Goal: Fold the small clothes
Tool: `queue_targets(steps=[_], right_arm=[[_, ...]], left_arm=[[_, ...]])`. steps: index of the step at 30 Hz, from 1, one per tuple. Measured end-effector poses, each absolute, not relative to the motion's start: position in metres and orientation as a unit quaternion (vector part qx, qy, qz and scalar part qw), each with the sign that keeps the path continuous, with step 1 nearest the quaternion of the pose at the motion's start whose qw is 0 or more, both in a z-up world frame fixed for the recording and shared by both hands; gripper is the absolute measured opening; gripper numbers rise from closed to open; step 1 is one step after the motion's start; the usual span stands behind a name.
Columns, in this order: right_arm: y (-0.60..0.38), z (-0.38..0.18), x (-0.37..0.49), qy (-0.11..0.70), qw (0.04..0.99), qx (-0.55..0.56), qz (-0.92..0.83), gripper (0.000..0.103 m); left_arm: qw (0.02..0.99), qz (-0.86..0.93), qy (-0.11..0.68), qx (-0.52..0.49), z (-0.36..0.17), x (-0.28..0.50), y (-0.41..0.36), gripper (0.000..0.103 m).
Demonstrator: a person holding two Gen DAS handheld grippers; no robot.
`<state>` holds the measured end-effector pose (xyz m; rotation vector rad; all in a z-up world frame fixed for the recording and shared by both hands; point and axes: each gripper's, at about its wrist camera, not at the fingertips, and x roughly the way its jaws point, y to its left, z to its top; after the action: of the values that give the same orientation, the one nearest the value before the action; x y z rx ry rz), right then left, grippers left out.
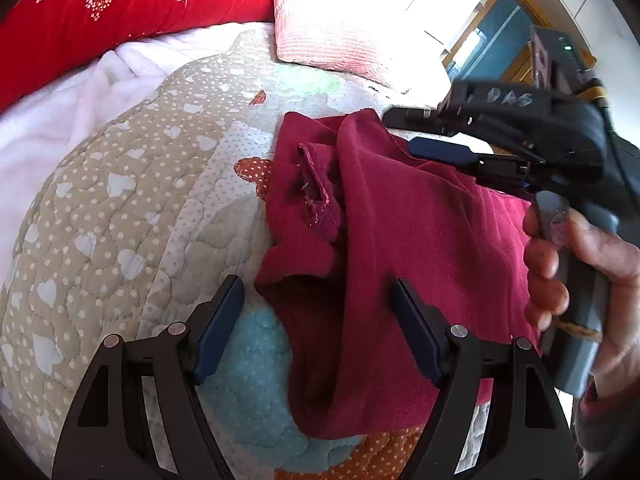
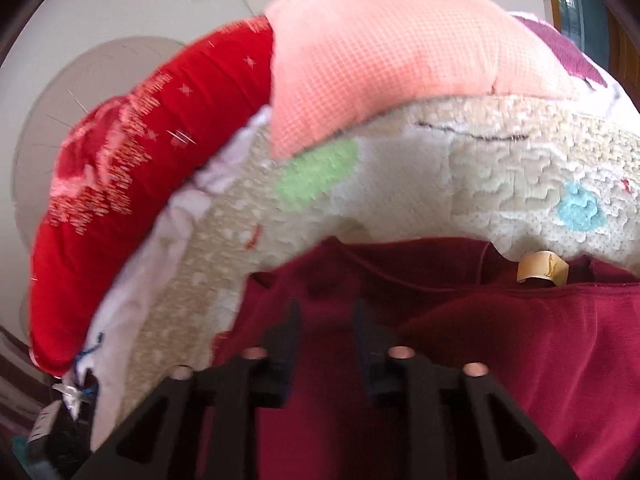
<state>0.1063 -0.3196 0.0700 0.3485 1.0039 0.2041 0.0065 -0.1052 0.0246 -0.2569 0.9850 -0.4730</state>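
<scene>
The maroon garment (image 1: pixel 400 216) lies crumpled on the quilt (image 1: pixel 120 220), near the pink pillow (image 1: pixel 332 36). Left gripper (image 1: pixel 318 320) — fingers spread wide, straddling the garment's near edge. Right gripper (image 2: pixel 327 320) — fingers partly parted over the cloth; whether they pinch it cannot be told.
</scene>
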Motion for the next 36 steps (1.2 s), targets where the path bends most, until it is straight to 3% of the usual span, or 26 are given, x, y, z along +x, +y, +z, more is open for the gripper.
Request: queue_targets(steps=[1,12,15,23,26,27,28,30,36], right_arm=[[-0.318,0.072,0.103,0.474,0.856,0.177,0.104,0.045],[-0.276,0.049,0.140,0.531,0.827,0.162,0.092,0.045],[-0.266,0.054,0.147,0.514,0.847,0.105,0.085,0.004],[-0.264,0.037,0.152,0.517,0.843,0.099,0.113,0.004],[-0.270,0.045,0.146,0.510,0.844,0.111,0.124,0.008],[-0.271,0.048,0.143,0.510,0.843,0.120,0.126,0.014],[-0.275,0.056,0.135,0.503,0.843,0.138,0.131,0.031],[-0.277,0.070,0.119,0.485,0.850,0.148,0.143,0.054],[-0.281,0.085,0.071,0.478,0.866,0.090,0.118,0.054]], left_arm=[[0.848,-0.224,0.466,-0.121,0.025,0.006,-0.105,0.077],[0.844,-0.226,0.470,-0.127,0.026,0.003,-0.100,0.077],[0.841,-0.227,0.473,-0.132,0.027,0.006,-0.098,0.077],[0.844,-0.224,0.471,-0.124,0.027,0.011,-0.102,0.078],[0.846,-0.223,0.470,-0.119,0.027,0.011,-0.105,0.078],[0.846,-0.223,0.470,-0.119,0.027,0.012,-0.105,0.078],[0.845,-0.224,0.470,-0.120,0.027,0.011,-0.106,0.078],[0.845,-0.224,0.470,-0.123,0.027,0.011,-0.106,0.078],[0.845,-0.223,0.470,-0.122,0.027,0.009,-0.106,0.078]])
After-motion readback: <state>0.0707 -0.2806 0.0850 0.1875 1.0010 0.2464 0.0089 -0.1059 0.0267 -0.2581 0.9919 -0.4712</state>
